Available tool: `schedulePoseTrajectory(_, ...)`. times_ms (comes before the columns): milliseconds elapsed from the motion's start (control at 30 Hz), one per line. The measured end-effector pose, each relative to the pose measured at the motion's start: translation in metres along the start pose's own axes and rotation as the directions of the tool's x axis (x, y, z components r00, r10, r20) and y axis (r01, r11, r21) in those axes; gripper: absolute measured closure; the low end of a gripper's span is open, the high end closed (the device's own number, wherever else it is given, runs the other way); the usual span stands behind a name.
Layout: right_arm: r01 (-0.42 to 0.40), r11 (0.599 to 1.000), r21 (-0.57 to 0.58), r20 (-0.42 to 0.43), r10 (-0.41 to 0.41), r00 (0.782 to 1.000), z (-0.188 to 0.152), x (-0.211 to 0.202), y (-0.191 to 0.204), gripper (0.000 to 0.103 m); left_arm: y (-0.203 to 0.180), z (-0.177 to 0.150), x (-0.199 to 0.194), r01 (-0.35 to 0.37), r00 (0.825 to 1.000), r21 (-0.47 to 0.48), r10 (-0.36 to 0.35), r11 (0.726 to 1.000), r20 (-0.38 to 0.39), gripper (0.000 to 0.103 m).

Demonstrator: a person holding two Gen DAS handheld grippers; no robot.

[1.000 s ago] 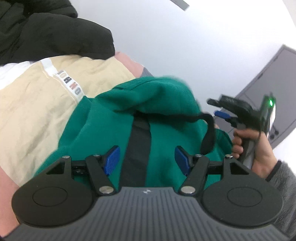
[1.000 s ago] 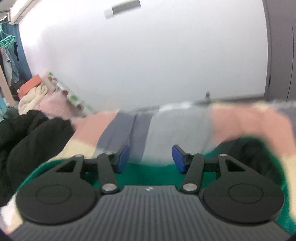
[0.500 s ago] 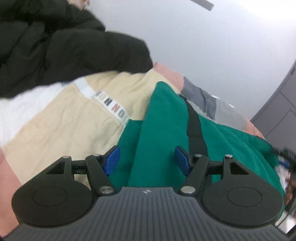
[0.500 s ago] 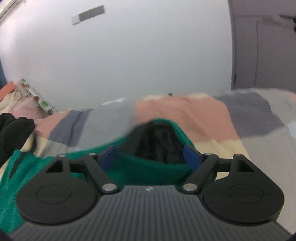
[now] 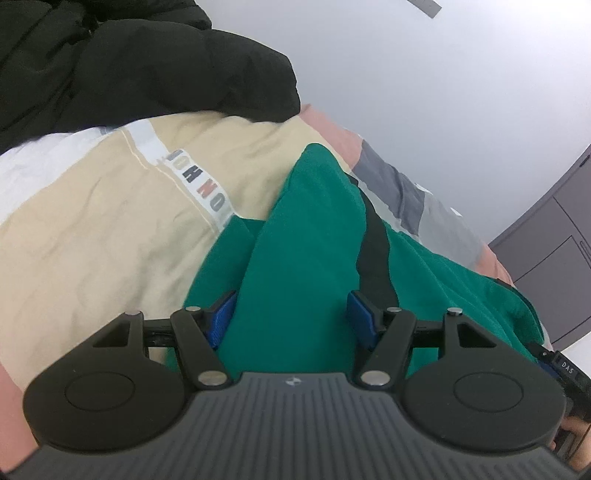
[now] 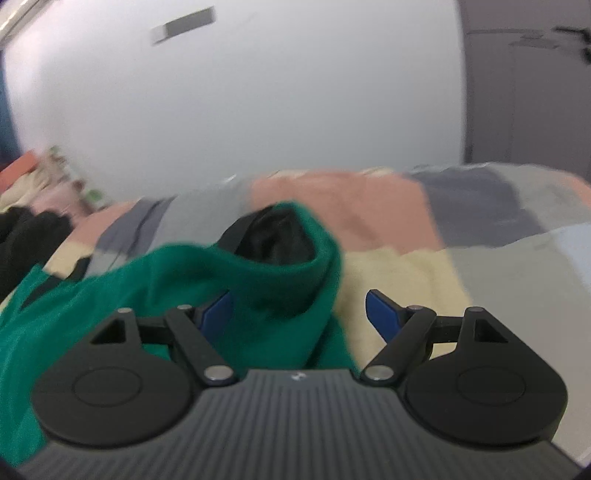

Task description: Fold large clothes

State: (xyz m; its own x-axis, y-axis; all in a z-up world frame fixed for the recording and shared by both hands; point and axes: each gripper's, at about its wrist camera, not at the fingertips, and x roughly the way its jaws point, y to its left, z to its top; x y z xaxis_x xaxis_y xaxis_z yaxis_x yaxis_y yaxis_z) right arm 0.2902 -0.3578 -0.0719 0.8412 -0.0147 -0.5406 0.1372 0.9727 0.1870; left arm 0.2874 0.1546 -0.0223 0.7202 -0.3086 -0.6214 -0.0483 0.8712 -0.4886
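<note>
A plain white wall (image 6: 258, 103) filled the background, evenly lit. A small grey rectangular fitting (image 6: 183, 25) sat high on the wall. Right of the wall stood a grey wardrobe (image 6: 524, 92) with panelled doors. Below the wall lay a bed, its patchwork cover (image 6: 461, 206) in pink, grey and cream blocks. A lettered white band (image 5: 192, 184) crossed a cream block.

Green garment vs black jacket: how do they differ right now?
The green garment lies stretched along the patchwork bedspread right in front of the left tool; the black jacket is bunched in a heap further back. The green garment carries a black stripe; the black jacket is one colour. Both rest on the bedspread, unfolded.
</note>
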Motion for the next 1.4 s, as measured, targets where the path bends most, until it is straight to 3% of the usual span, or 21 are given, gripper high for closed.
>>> schedulePoseTrajectory(67,-0.003,1.0,-0.003,-0.016,0.003,1.0,0.002,0.008,0.001,0.031,-0.003,-0.001,0.004,-0.015,1.0,0.02,0.015,1.0,0.011,0.038)
schedulePoseTrajectory(100,-0.001,1.0,-0.008,-0.018,0.0,1.0,0.005,0.013,0.001,0.038,-0.003,-0.001,0.005,-0.016,1.0,0.016,0.016,1.0,0.013,0.045)
schedulePoseTrajectory(133,-0.002,1.0,-0.022,-0.025,0.002,1.0,0.009,0.02,0.004,0.038,-0.003,-0.001,0.007,-0.014,1.0,0.01,0.014,1.0,0.008,0.059)
schedulePoseTrajectory(233,0.014,0.994,-0.108,-0.054,-0.02,0.998,0.022,0.042,0.011,0.044,-0.006,0.0,0.008,-0.022,1.0,0.029,0.022,0.999,0.015,0.084)
schedulePoseTrajectory(300,0.013,0.986,-0.166,-0.072,-0.026,0.997,0.03,0.055,0.018,0.058,-0.008,0.003,0.004,-0.028,0.999,0.051,0.026,0.998,0.04,0.094)
schedulePoseTrajectory(333,0.002,0.979,-0.203,-0.084,-0.019,0.996,0.035,0.06,0.022,0.06,-0.008,0.005,0.002,-0.021,0.999,0.04,0.019,0.999,0.049,0.095)
schedulePoseTrajectory(400,-0.012,0.961,-0.277,-0.076,-0.009,0.997,0.042,0.06,0.033,0.079,-0.004,0.011,-0.005,0.013,0.997,-0.003,-0.013,1.0,0.07,0.096)
schedulePoseTrajectory(500,-0.03,0.954,-0.298,-0.042,0.018,0.999,0.062,0.054,0.041,0.086,-0.001,0.021,-0.017,0.068,0.991,-0.033,-0.064,0.997,0.115,0.097)
schedulePoseTrajectory(633,-0.014,0.969,-0.248,0.032,0.022,0.999,0.086,0.049,0.044,0.087,-0.002,0.028,-0.034,0.137,0.975,-0.037,-0.128,0.99,0.179,0.098)
schedulePoseTrajectory(767,0.039,0.978,-0.206,0.087,-0.021,0.996,0.08,0.067,0.048,0.087,0.004,0.029,-0.04,0.137,0.971,-0.052,-0.123,0.989,0.203,0.098)
schedulePoseTrajectory(933,0.049,0.965,-0.256,-0.01,-0.053,0.999,0.043,0.111,0.059,0.086,0.007,0.022,-0.027,0.041,0.982,-0.028,-0.036,0.999,0.187,0.098)
schedulePoseTrajectory(1033,0.04,0.97,-0.24,-0.056,-0.055,0.997,0.031,0.124,0.056,0.086,0.008,0.019,-0.013,-0.01,0.993,-0.019,0.013,1.0,0.117,0.097)
schedulePoseTrajectory(1167,0.022,0.974,-0.223,-0.081,-0.041,0.996,0.031,0.128,0.05,0.085,0.016,0.017,0.0,-0.02,0.999,-0.042,0.022,0.999,0.048,0.097)
schedulePoseTrajectory(1333,-0.003,0.981,-0.193,-0.077,-0.012,0.997,0.033,0.119,0.047,0.079,0.015,0.017,0.002,-0.025,0.999,-0.029,0.026,0.999,0.037,0.096)
schedulePoseTrajectory(1367,-0.004,0.983,-0.184,-0.072,-0.01,0.997,0.033,0.114,0.046,0.073,0.014,0.017,0.001,-0.028,0.999,-0.028,0.029,0.999,0.041,0.092)
schedulePoseTrajectory(1400,-0.014,0.985,-0.172,-0.071,0.001,0.997,0.034,0.109,0.046,0.069,0.013,0.017,0.001,-0.035,0.999,-0.029,0.036,0.999,0.036,0.078)
